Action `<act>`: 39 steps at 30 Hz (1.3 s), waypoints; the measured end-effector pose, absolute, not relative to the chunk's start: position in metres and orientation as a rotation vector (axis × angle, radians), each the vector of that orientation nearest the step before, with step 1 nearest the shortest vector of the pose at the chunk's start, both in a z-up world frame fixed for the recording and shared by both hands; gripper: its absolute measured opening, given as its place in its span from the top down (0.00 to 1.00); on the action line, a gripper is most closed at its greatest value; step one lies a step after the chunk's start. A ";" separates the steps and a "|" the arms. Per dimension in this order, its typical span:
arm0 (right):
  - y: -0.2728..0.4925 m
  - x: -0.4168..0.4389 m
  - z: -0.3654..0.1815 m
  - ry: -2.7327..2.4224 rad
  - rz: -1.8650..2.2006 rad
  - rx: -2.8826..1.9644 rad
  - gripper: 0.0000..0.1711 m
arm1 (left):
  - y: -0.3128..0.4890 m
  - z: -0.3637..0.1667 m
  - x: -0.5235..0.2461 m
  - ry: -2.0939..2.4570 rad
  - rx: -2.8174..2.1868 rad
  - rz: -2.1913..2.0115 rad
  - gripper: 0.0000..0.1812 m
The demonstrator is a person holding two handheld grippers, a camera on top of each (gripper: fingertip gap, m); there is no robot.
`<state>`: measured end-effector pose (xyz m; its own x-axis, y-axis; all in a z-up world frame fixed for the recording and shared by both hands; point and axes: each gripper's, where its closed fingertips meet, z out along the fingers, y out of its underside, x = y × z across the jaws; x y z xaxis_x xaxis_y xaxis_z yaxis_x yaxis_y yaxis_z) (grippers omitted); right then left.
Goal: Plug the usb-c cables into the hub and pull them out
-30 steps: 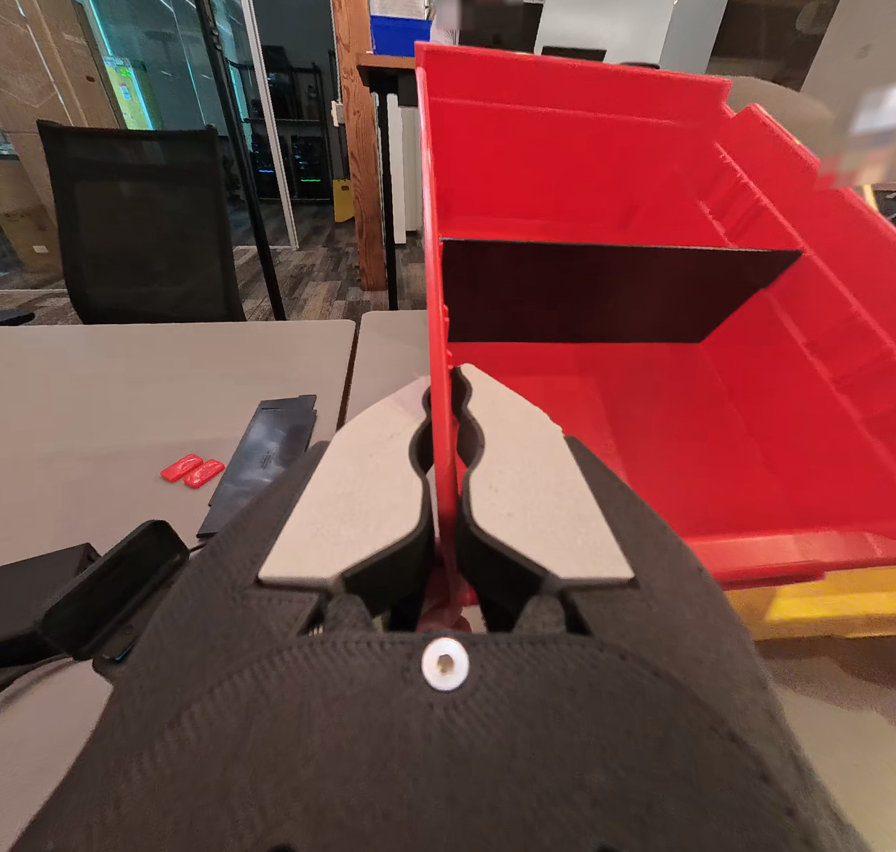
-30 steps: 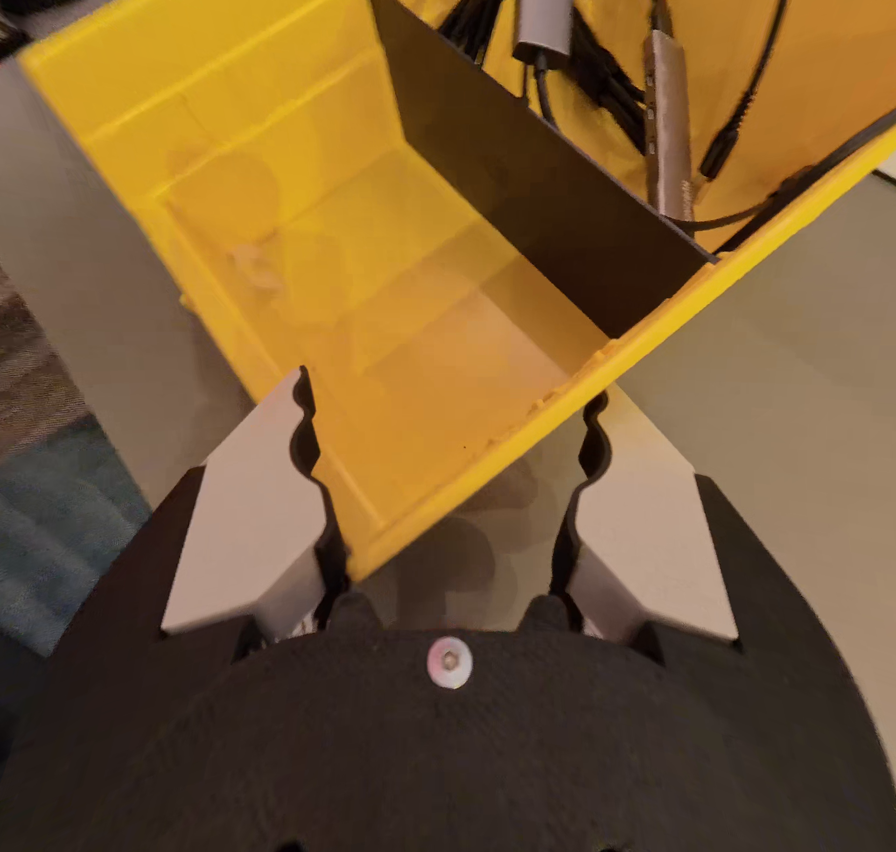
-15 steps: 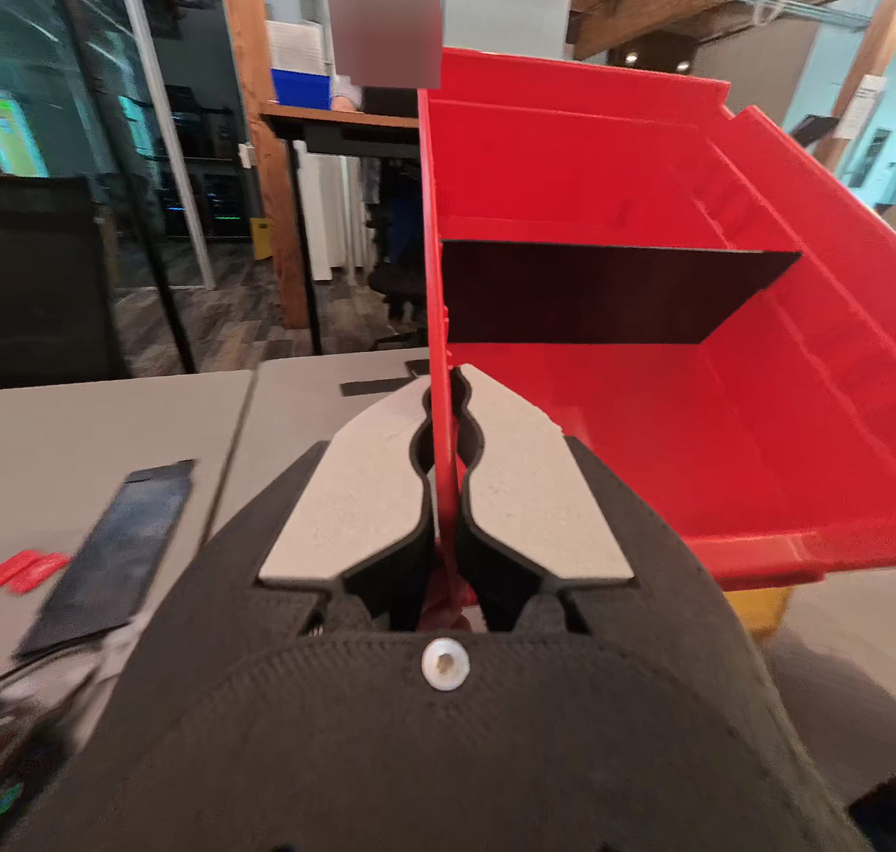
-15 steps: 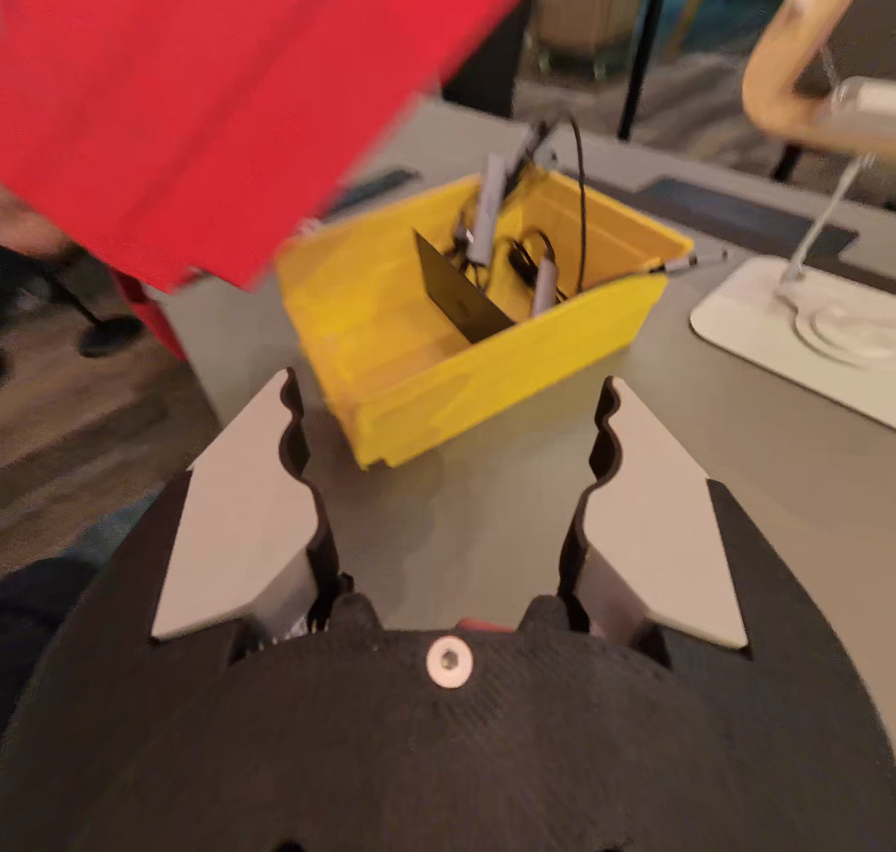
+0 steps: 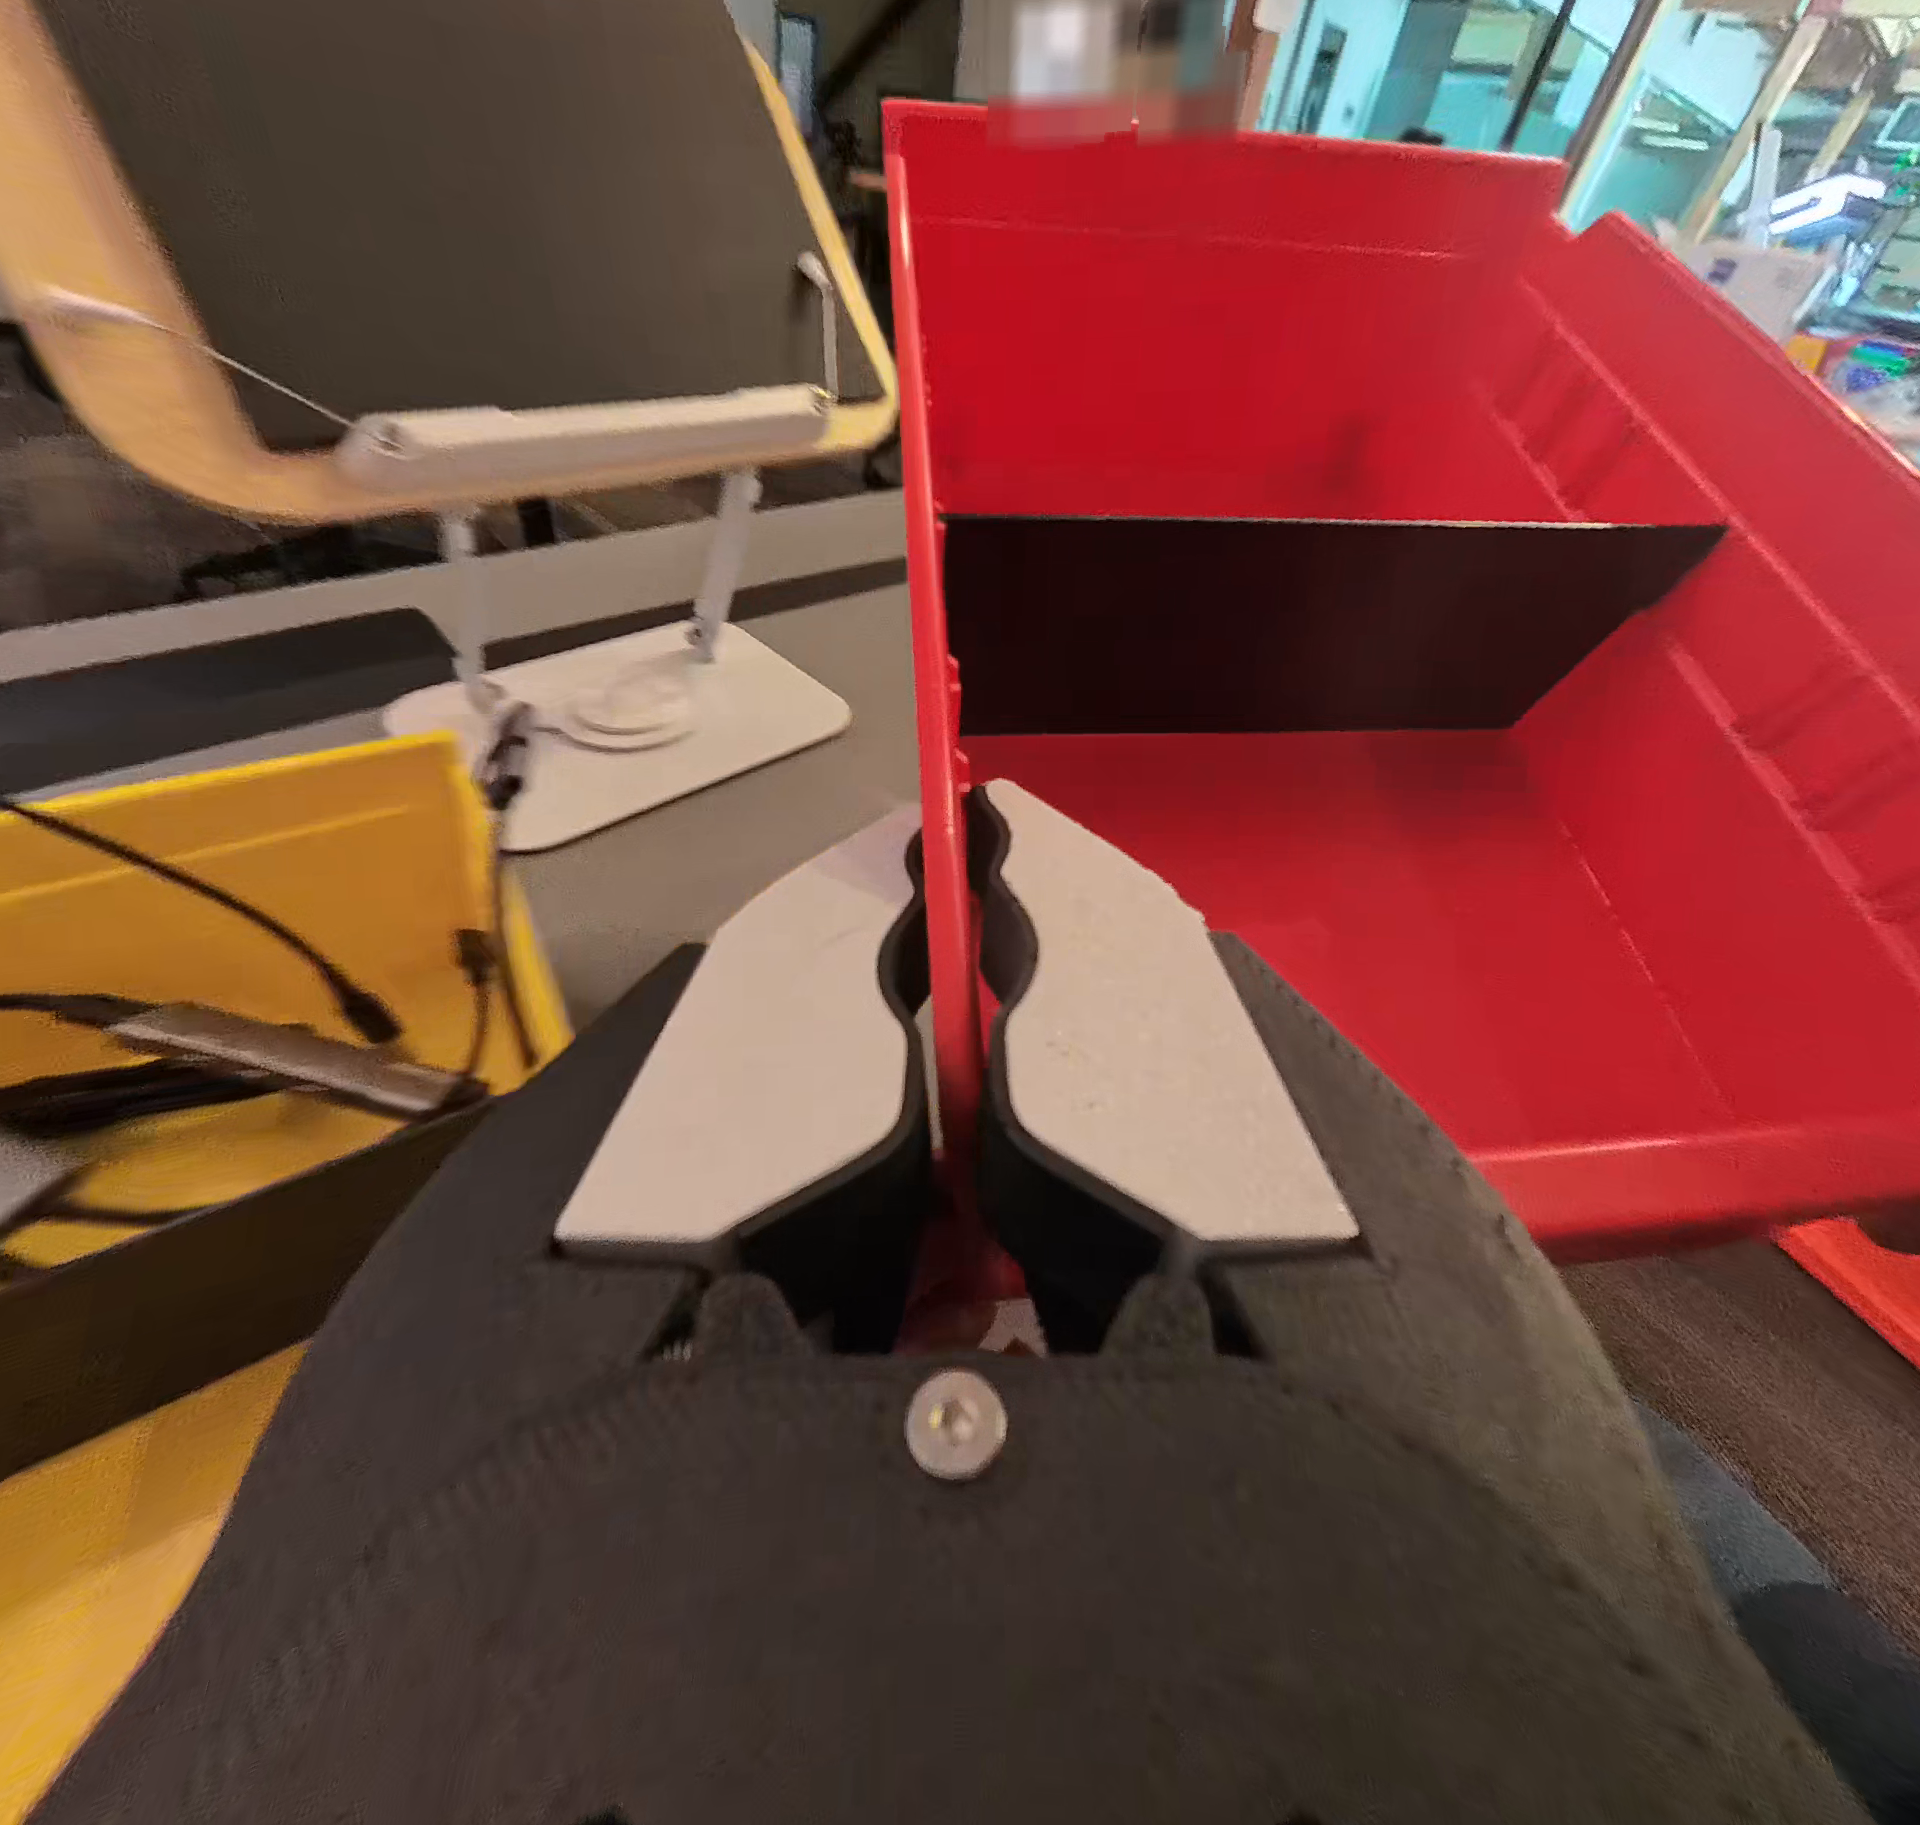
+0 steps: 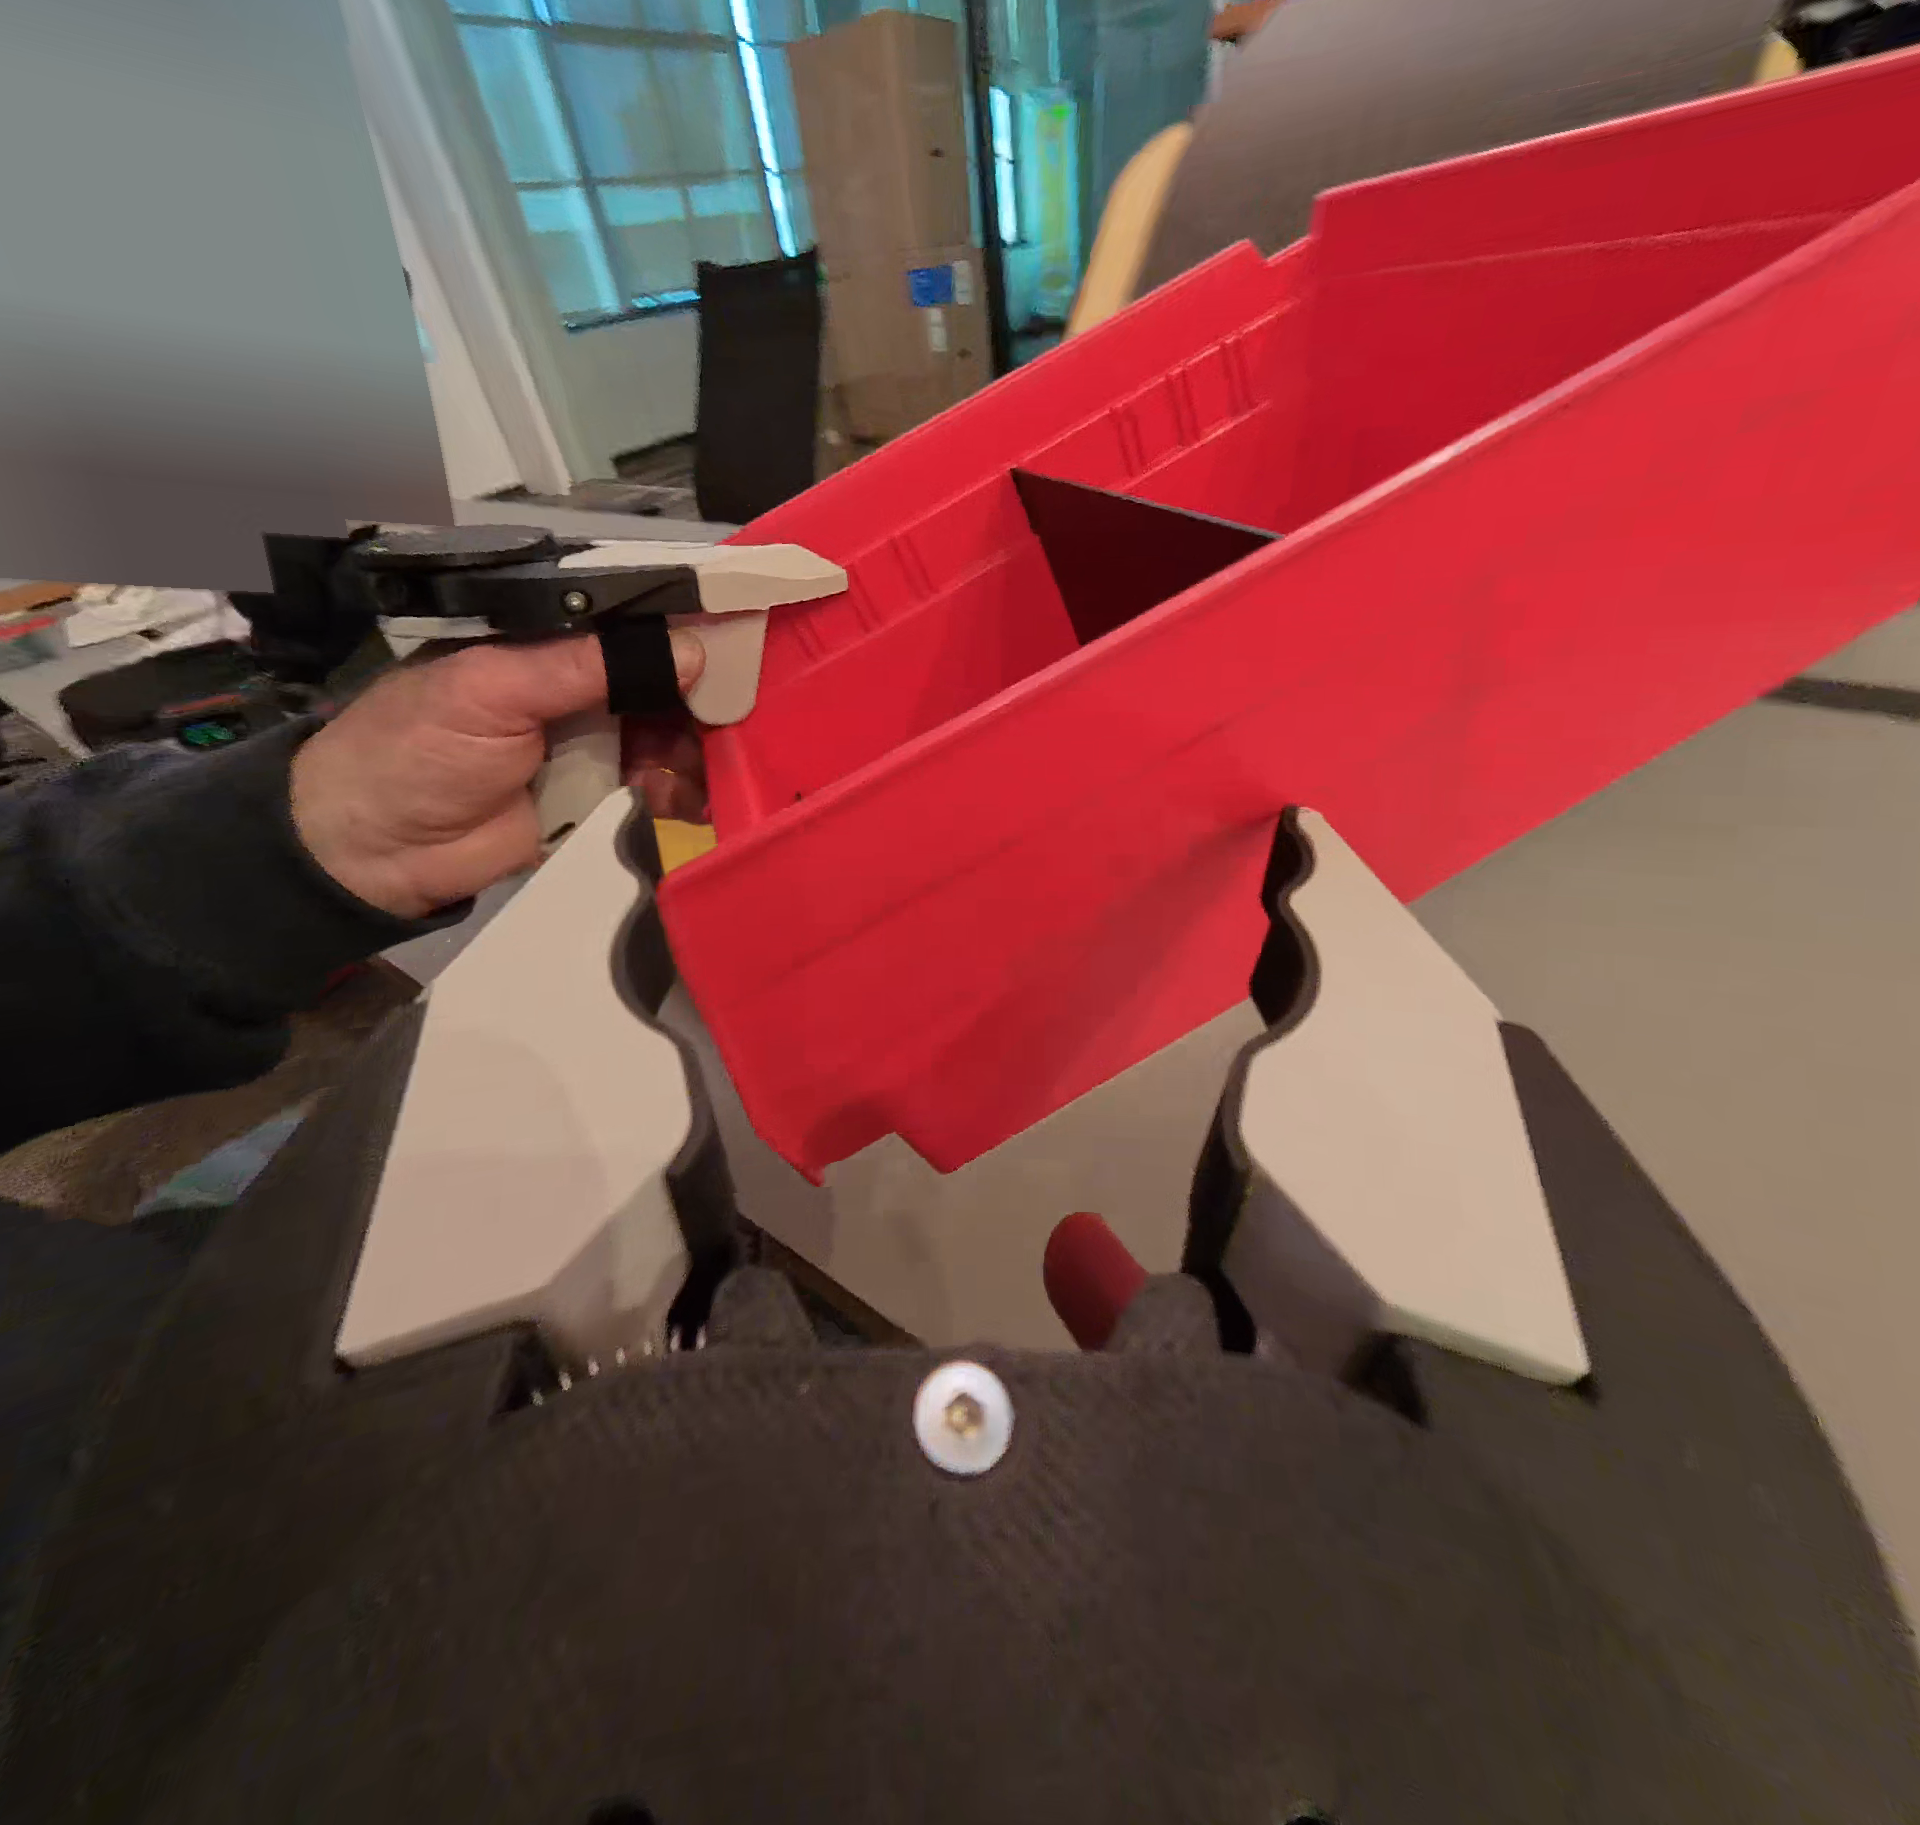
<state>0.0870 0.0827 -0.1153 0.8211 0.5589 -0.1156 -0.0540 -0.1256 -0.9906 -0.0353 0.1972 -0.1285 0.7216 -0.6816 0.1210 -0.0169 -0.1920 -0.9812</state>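
Left wrist view: left tongs [image 5: 948, 809] clamp red bin [image 5: 1351, 944] wall | hub [image 5: 281, 1053] left, apart | right tongs [image 6: 961, 830] apart

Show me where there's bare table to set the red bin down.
Bare grey table lies right of the red bin, under its raised end. In the left view, a narrow strip between yellow bin and lamp base is crowded.

Bright indoor light, motion-blurred, wide-angle edges
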 end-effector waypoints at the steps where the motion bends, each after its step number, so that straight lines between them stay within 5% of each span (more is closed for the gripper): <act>1: 0.083 0.101 -0.123 -0.384 0.535 -1.653 0.34 | 0.197 -0.137 -0.020 0.583 -1.694 -0.659 0.98; 11: 0.081 0.185 -0.199 -0.292 0.686 -1.933 0.40 | 0.190 -0.234 0.061 0.662 -1.967 -0.721 0.97; 17: 0.090 0.216 -0.242 -0.233 0.568 -2.087 0.43 | 0.164 -0.245 0.091 0.755 -1.970 -0.837 0.84; 23: 0.102 0.251 -0.250 -0.227 0.274 -2.141 0.71 | 0.143 -0.213 0.080 0.870 -1.894 -0.937 0.80; 31: 0.115 0.286 -0.252 -0.306 -0.017 -2.150 0.93 | 0.193 -0.132 -0.113 0.689 -1.771 -0.247 0.79; 35: 0.125 0.293 -0.252 -0.317 0.024 -2.132 0.98 | 0.221 -0.155 -0.264 0.560 -1.912 0.234 0.72; 39: 0.132 0.296 -0.252 -0.381 0.041 -2.141 0.98 | 0.223 -0.212 -0.327 0.441 -2.120 0.176 0.65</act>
<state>0.2964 0.1325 -0.2525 0.9512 0.2862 0.1151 0.2551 -0.5198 -0.8153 -0.3272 0.2234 -0.2124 0.9252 -0.2432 -0.2911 -0.3769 -0.5012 -0.7789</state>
